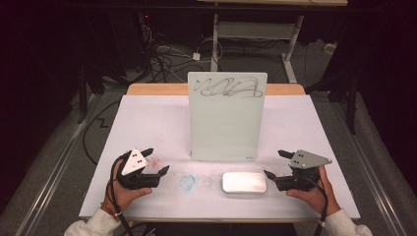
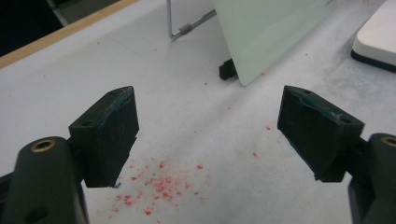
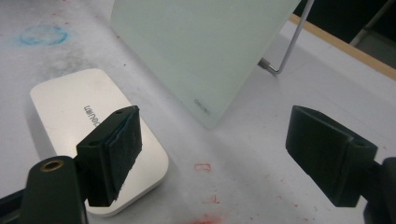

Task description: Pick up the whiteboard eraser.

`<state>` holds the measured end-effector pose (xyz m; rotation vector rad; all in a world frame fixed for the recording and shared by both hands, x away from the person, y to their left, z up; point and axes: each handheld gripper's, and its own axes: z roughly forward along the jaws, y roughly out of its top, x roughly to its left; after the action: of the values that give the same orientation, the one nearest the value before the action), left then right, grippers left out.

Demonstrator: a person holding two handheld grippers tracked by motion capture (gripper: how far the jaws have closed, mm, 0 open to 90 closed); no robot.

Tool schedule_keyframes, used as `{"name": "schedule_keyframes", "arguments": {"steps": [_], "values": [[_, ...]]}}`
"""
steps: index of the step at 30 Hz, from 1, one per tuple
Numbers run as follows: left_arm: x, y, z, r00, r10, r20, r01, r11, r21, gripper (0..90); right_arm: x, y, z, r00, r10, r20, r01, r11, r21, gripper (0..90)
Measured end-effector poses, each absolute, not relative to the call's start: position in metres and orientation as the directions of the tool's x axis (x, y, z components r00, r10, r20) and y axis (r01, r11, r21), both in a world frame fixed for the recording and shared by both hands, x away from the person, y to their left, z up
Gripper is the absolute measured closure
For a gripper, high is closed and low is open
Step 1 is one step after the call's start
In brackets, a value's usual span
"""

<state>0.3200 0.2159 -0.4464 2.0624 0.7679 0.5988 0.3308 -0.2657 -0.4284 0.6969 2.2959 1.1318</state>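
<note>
A pale green glass board stands tilted on a wire stand in the middle of the table, with a black scribble along its top. A white eraser block lies flat in front of it. My left gripper rests open near the table's front left, over red specks; the board's lower corner lies ahead of it. My right gripper is open just right of the eraser, empty, facing the board.
A blue smudge marks the white table top left of the eraser. The board's wire stand props it from behind. Cables and a desk frame lie on the floor beyond the table's wooden far edge.
</note>
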Motion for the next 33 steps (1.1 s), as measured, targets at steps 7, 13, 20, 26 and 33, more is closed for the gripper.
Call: {"name": "schedule_keyframes", "arguments": {"steps": [7,13,20,26,33], "values": [[0.321,0.211,-0.451,0.711,0.69,0.133,0.315,-0.482,0.817,19.8,0.334,-0.263,-0.428,-0.787,0.589,-0.185,0.235,0.562,0.793,19.1],[0.317,0.209,-0.452,0.725,0.671,0.155,0.306,-0.515,0.8,19.8,0.339,-0.257,-0.422,-0.821,0.542,-0.179,0.224,0.595,0.772,19.1],[0.317,0.207,-0.455,0.723,0.672,0.162,0.322,-0.535,0.781,19.8,0.35,-0.232,-0.415,-0.873,0.454,-0.177,0.199,0.663,0.722,24.2],[0.316,0.206,-0.457,0.734,0.658,0.167,0.32,-0.552,0.77,19.8,0.353,-0.214,-0.423,-0.92,0.366,-0.142,0.185,0.724,0.664,24.1],[0.315,0.205,-0.458,0.739,0.651,0.172,0.318,-0.563,0.762,18.7,0.349,-0.189,-0.434,-0.964,0.244,-0.106,0.134,0.788,0.601,24.3]]}}
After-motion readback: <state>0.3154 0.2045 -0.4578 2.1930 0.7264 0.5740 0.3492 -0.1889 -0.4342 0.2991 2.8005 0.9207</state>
